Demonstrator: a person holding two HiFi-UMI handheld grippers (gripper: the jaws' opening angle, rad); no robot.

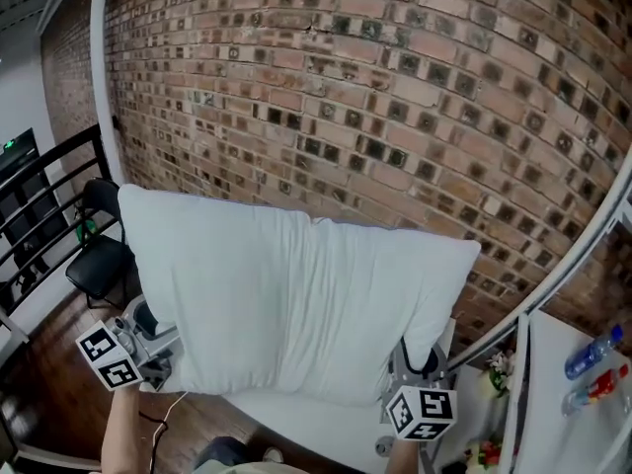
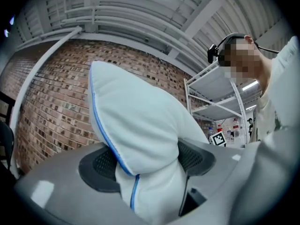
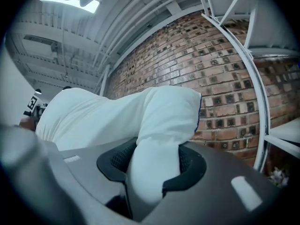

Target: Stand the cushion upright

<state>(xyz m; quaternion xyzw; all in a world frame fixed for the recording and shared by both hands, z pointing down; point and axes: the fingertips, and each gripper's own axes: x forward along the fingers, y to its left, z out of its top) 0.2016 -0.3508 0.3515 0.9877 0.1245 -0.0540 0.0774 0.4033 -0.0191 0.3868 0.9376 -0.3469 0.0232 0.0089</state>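
Note:
A large white cushion with blue piping hangs in the air in front of the brick wall, held flat-faced toward me. My left gripper is shut on its lower left edge; in the left gripper view the cushion is pinched between the black pads. My right gripper is shut on the lower right corner, and the right gripper view shows the cushion squeezed between its pads. The cushion hides both sets of fingertips in the head view.
A brick wall stands close behind the cushion. A black chair and black railing are at the left. A white metal shelf rack with bottles is at the right. A white surface lies below.

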